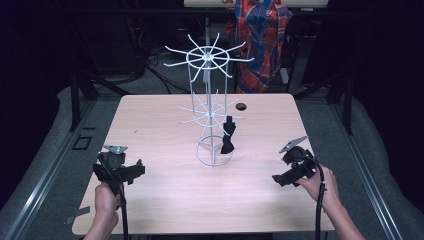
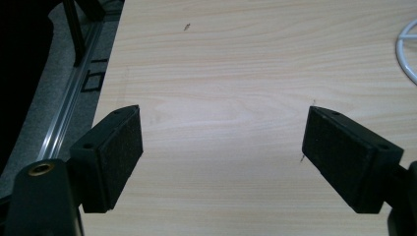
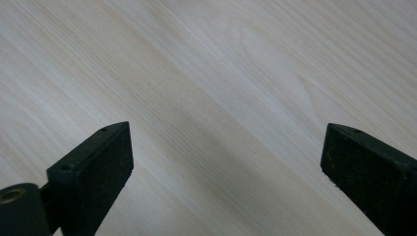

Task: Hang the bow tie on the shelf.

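A white wire rack (image 1: 210, 107) with two tiers of radial hooks stands at the middle of the wooden table (image 1: 165, 200). A black bow tie (image 1: 228, 135) hangs from a lower hook on the rack's right side. My left gripper (image 1: 131, 172) is held near the table's front left, open, with bare wood between its pads (image 2: 120, 152). My right gripper (image 1: 286, 177) hovers at the front right, open too, its pads (image 3: 101, 169) wide apart over the tabletop. The rack's round base (image 2: 407, 49) edges into the left gripper view at the upper right.
A small round hole (image 1: 241, 106) sits in the table behind the rack. A red and blue plaid cloth (image 1: 261, 40) hangs beyond the far edge. Grey floor and metal rails (image 1: 55, 160) run along the table's left side.
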`<state>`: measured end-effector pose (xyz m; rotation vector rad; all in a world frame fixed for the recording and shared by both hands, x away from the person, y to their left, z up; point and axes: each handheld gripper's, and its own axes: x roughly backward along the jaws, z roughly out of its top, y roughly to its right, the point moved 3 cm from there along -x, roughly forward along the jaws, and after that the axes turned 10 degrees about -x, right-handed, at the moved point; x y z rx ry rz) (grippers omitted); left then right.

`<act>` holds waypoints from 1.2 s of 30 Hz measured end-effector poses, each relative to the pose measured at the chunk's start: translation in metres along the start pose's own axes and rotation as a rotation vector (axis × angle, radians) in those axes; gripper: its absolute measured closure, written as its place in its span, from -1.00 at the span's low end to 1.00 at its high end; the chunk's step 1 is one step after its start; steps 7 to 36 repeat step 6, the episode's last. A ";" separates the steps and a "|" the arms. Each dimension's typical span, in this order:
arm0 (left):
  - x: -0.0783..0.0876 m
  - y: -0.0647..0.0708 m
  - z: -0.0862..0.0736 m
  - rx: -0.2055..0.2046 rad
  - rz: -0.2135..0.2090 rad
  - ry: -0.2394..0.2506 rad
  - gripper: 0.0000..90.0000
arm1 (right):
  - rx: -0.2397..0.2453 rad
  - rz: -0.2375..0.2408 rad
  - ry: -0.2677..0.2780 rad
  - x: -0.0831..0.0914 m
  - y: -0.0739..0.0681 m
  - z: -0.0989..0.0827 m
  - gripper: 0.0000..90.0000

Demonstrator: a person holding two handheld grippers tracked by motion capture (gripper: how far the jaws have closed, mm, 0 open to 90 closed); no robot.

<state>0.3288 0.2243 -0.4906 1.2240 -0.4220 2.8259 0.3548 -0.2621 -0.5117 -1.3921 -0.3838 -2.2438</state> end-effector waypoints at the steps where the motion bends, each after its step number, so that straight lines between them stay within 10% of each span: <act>1: 0.000 0.000 0.000 -0.003 0.001 -0.006 -0.65 | -0.001 -0.004 -0.009 -0.002 0.000 0.000 -0.90; 36: -0.002 0.001 0.000 -0.006 0.000 -0.021 -0.65 | -0.009 0.013 -0.026 -0.010 -0.002 0.000 -0.94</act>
